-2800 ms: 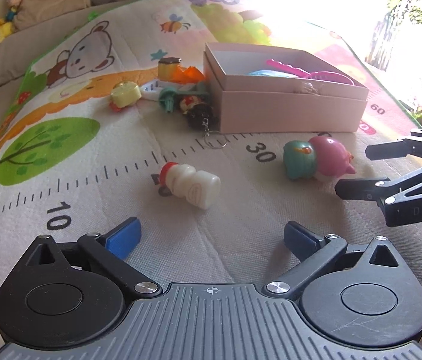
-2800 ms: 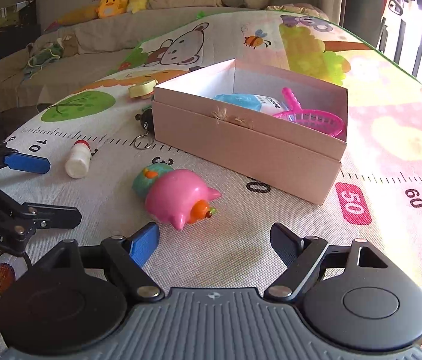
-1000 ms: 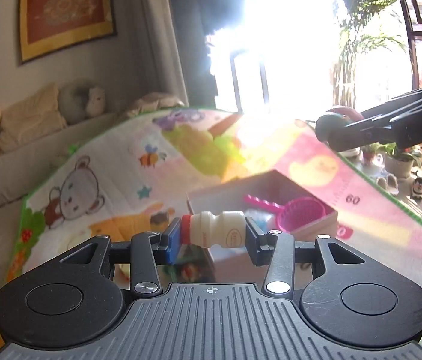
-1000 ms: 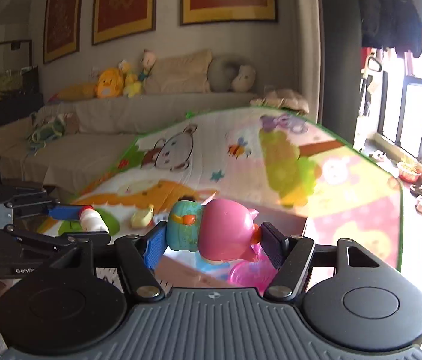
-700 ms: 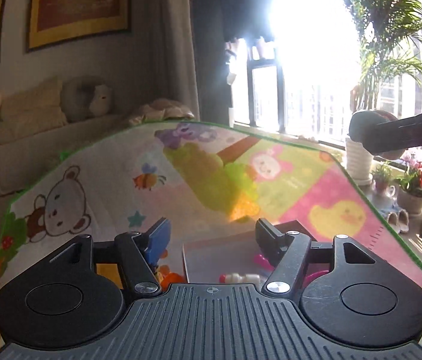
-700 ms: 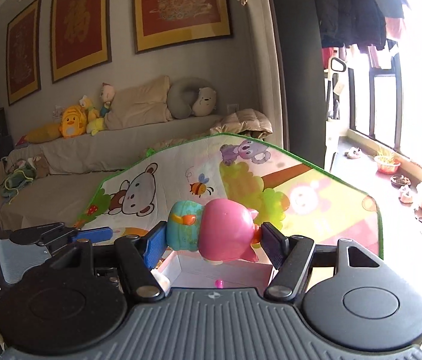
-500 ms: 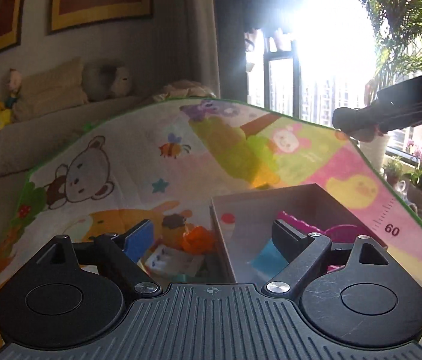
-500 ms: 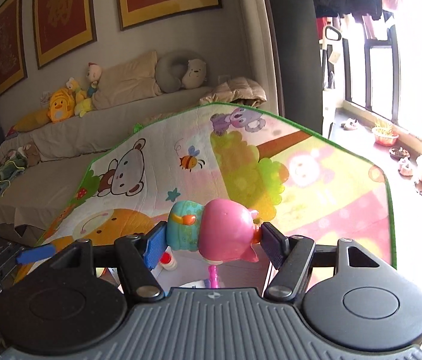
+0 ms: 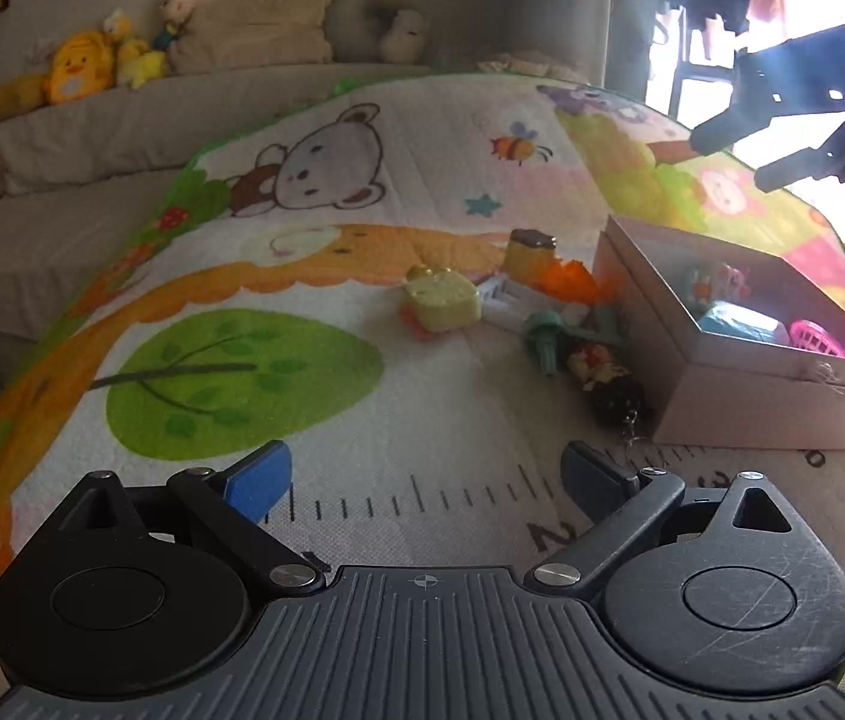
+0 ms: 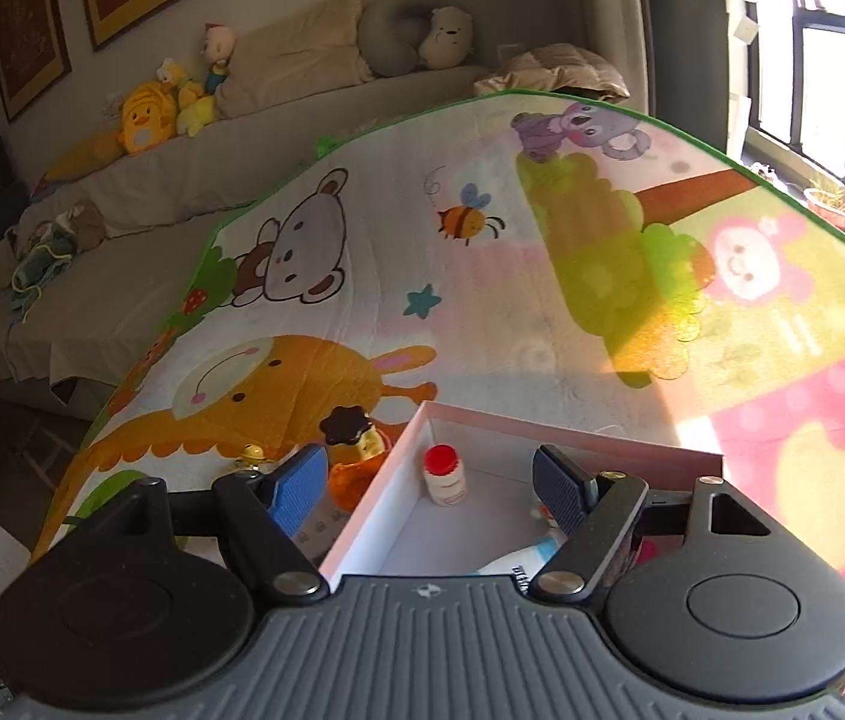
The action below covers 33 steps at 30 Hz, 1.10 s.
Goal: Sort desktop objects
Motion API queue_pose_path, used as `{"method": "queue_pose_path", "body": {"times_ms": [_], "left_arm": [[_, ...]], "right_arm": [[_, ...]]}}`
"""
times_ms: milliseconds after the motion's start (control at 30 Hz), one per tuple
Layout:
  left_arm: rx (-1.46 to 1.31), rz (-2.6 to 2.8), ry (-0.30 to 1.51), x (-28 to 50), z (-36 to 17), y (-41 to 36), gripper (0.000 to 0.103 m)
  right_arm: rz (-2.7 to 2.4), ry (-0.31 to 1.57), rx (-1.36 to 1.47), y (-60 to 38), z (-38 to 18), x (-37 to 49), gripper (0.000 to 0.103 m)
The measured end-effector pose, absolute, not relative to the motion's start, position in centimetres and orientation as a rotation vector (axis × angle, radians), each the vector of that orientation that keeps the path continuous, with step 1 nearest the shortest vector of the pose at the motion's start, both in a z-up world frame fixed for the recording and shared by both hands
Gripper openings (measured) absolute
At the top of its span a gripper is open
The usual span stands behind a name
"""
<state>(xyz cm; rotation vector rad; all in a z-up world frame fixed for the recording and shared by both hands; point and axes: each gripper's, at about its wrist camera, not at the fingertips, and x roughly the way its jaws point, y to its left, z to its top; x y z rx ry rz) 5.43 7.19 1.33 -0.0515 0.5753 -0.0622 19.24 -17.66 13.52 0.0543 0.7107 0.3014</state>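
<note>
Box (image 9: 740,387) of pale pink card served as the landmark, standing open-topped on the printed play mat (image 9: 362,192). The left gripper (image 9: 425,477) hovered low over the mat short of the box's near left corner, its jaws spread wide with nothing between them. The right gripper (image 10: 431,483) was poised above the box's interior, its jaws likewise parted and empty; in the left wrist view it appeared as a dark shape (image 9: 782,120) above the box's far side. Inside the box, a small white bottle with a red cap (image 10: 445,474) lay against the far left corner, a light blue item (image 9: 737,324) rested near the front wall, and a pink plastic basket (image 9: 815,339) lay to its right; a pink and teal toy (image 9: 716,282) showed toward the back wall, only partly visible. Outside the box, just beside its left wall, lay an orange toy (image 9: 566,279), a yellow block with a dark top (image 9: 527,252), a green peg-like toy (image 9: 548,333), and a dark keychain figure (image 9: 605,381) near the front left corner. Farther left of these sat a pale yellow toy (image 9: 440,300).
</note>
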Motion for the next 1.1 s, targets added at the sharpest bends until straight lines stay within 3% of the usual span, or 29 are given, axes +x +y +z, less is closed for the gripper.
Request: {"method": "queue_pose_path", "body": {"times_ms": [267, 467, 667, 900, 1033, 1100], "left_arm": [[-0.145, -0.09, 0.531, 5.0, 1.6, 8.2, 0.1], [-0.193, -0.09, 0.533, 4.9, 1.9, 9.0, 0.102], [-0.184, -0.098, 0.505, 4.0, 2.4, 9.2, 0.103], [-0.183, -0.063, 0.485, 3.9, 2.6, 9.4, 0.103], [-0.21, 0.0, 0.465, 4.1, 2.9, 10.4, 0.103], [-0.222, 0.033, 0.464, 4.2, 3.1, 11.0, 0.103]], "right_arm": [[0.255, 0.836, -0.111, -6.9, 9.5, 28.9, 0.075], [0.171, 0.95, -0.226, -3.1, 3.5, 33.5, 0.036], [0.229, 1.041, -0.174, -3.7, 4.6, 31.0, 0.036], [0.507, 1.191, -0.111, -3.7, 6.2, 22.1, 0.036], [0.558, 0.93, -0.157, -6.6, 9.9, 14.4, 0.037], [0.565, 0.828, -0.227, -7.8, 10.5, 10.6, 0.052]]}}
